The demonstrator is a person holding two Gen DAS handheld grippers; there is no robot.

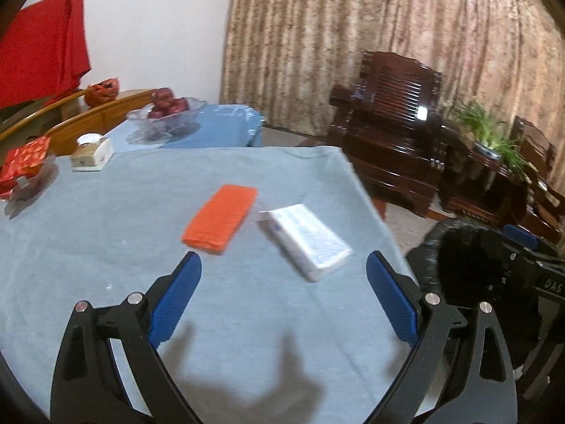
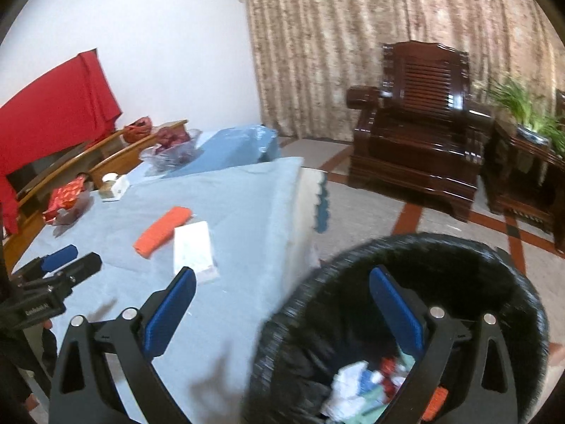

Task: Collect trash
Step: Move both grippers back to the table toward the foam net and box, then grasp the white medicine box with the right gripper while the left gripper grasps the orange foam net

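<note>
An orange pack [image 1: 220,218] and a white tissue pack [image 1: 306,241] lie side by side on the blue-grey tablecloth [image 1: 106,233]. My left gripper [image 1: 284,265] is open and empty, hovering just short of them. My right gripper [image 2: 282,279] is open and empty, held over the table's right edge and the rim of a black-lined trash bin [image 2: 399,321] that holds crumpled white, red and green trash [image 2: 363,385]. The packs also show in the right wrist view: the orange pack [image 2: 162,231] and the white pack [image 2: 195,251]. The left gripper [image 2: 63,261] shows at the left there.
At the table's far left stand a tape dispenser [image 1: 92,152], a red box on a glass dish [image 1: 24,166] and a glass bowl of red apples [image 1: 167,111]. A dark wooden armchair [image 2: 420,134] and a side table with a plant [image 2: 526,141] stand on the floor to the right.
</note>
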